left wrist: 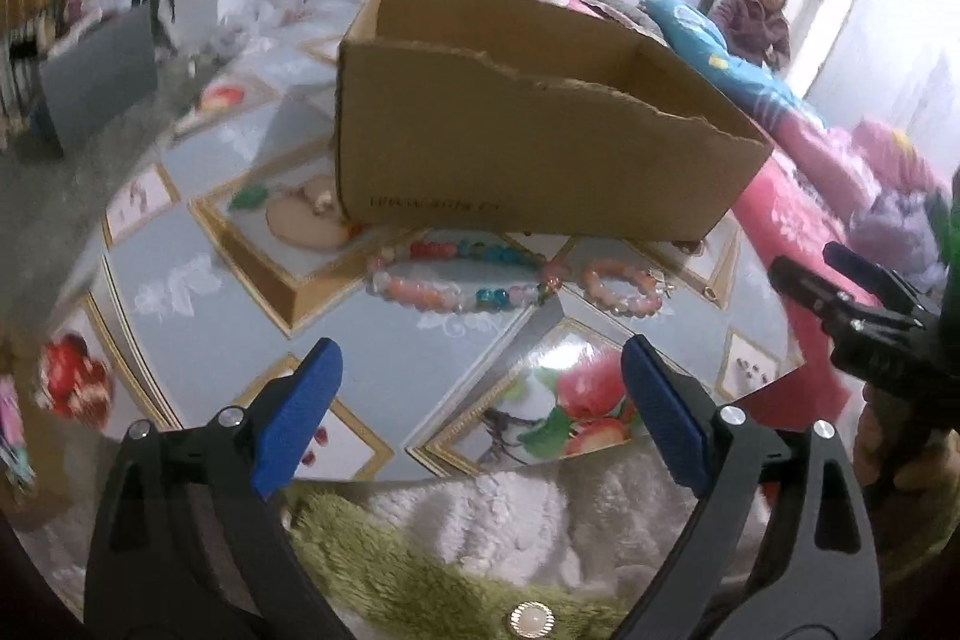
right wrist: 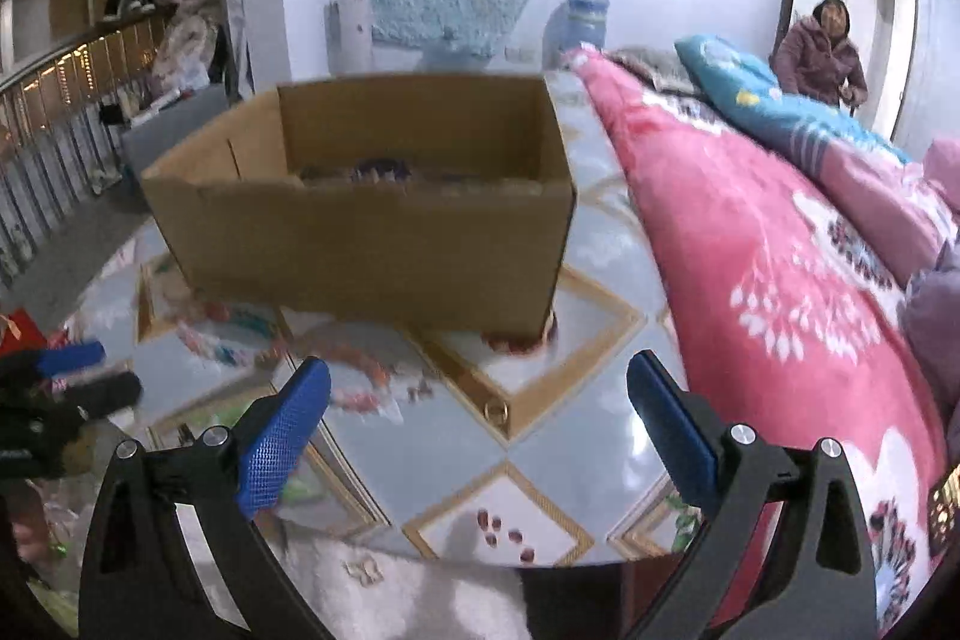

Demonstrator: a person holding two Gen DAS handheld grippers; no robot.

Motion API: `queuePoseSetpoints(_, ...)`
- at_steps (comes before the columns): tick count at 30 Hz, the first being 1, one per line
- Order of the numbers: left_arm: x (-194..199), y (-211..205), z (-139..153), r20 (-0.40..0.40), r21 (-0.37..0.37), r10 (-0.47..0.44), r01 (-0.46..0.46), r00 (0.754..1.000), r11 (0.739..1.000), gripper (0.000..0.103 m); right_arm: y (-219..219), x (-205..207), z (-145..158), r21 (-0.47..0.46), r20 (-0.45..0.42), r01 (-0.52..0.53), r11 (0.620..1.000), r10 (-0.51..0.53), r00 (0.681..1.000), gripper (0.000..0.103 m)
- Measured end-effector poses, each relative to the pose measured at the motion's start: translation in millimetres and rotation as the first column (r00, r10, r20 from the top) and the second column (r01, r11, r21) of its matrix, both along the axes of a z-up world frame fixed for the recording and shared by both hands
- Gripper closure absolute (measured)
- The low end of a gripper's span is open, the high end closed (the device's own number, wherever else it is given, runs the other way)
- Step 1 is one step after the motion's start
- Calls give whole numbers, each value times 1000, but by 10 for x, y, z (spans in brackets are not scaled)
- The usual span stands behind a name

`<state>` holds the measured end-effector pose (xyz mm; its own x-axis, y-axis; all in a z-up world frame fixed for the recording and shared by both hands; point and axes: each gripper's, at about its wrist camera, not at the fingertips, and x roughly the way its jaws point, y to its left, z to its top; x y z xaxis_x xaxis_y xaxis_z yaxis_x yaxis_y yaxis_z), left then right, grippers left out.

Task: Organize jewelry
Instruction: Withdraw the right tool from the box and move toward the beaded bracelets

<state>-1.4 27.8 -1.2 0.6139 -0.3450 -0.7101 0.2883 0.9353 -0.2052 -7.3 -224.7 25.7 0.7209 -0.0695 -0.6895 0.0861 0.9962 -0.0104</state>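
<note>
An open cardboard box (left wrist: 528,142) stands on the patterned table (left wrist: 420,340); it also shows in the right wrist view (right wrist: 372,226), with some dark items blurred inside. A long multicoloured bead bracelet (left wrist: 462,274) and a smaller pink bead bracelet (left wrist: 624,286) lie in front of the box. In the right wrist view the beads (right wrist: 360,376) are blurred, and a small gold ring (right wrist: 497,409) lies on the table. My left gripper (left wrist: 480,400) is open and empty, just short of the bracelets. My right gripper (right wrist: 480,418) is open and empty above the table.
A pink floral quilt (right wrist: 780,292) and blue pillow (right wrist: 750,94) lie right of the table. A person (right wrist: 822,52) sits at the back right. A white and green fluffy cloth (left wrist: 510,538) lies below the table's near edge. Shelves (right wrist: 60,100) stand at left.
</note>
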Motion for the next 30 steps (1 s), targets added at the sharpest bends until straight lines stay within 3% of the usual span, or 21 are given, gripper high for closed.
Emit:
queuePoseSetpoints(3,2,-51,56,42,17,-11,10,999,1000,8,0,7,-64,41,-15,5,999,-4,1000,7)
queuePoseSetpoints(8,42,-53,67,51,-70,-31,34,998,997,8,-15,86,-47,76,9,-5,997,5,1000,7)
queuePoseSetpoints(14,158,-29,28,47,-87,-13,17,999,996,8,37,226,-84,120,4,-44,992,44,999,7)
queuePoseSetpoints(19,408,2,-44,63,52,46,-50,997,997,8,146,305,-140,131,-11,-80,988,82,997,20)
queuePoseSetpoints(23,676,-17,-112,65,153,89,-98,994,983,8,231,364,-176,150,-22,-116,982,121,992,24)
queuePoseSetpoints(30,858,-123,-364,-12,268,63,-58,998,962,8,294,437,-211,149,-35,-140,979,147,989,26)
